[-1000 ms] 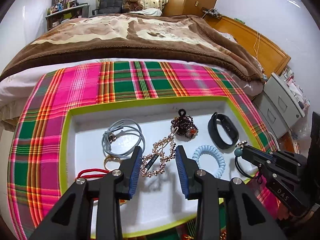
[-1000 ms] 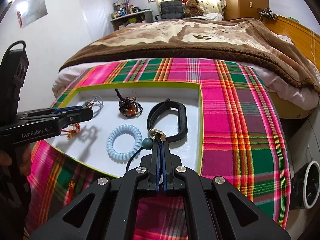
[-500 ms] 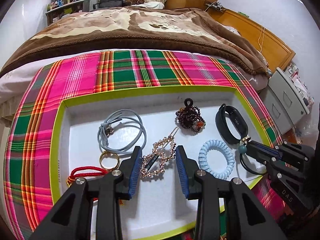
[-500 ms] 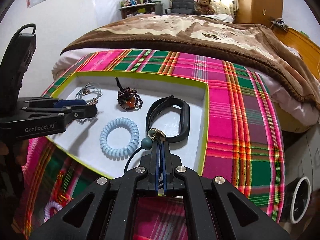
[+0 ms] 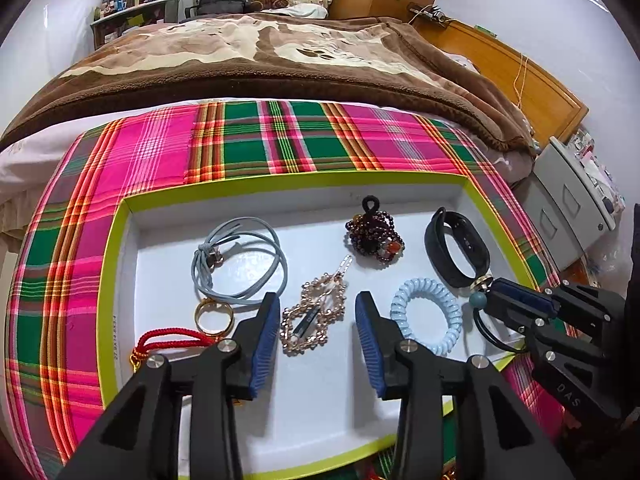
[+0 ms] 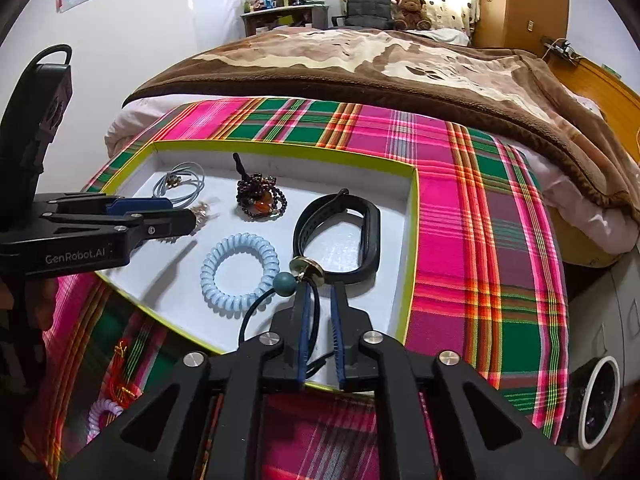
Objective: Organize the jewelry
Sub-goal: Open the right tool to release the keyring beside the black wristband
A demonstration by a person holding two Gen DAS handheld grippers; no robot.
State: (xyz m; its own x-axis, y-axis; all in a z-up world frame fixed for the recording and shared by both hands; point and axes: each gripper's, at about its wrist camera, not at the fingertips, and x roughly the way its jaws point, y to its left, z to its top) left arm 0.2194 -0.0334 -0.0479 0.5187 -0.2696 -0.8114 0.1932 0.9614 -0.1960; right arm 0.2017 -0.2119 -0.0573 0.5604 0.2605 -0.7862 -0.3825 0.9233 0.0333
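The right gripper (image 6: 319, 300) has just parted its jaws, dropping the black beaded hair tie (image 6: 285, 283) at the tray's (image 6: 409, 240) five o'clock corner (left gripper (image 5: 314, 320) open, waiting), so that piece looks placed.

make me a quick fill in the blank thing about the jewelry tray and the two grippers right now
1. The gold hair clip lies between the open jaws of the ____ gripper.
2. The coiled hair tie is light ____.
3. The black band lies in the tray nearest its ____ wall.
4. The right gripper has a black ____ with a teal bead between its jaws.

Missing words: left; blue; right; cord
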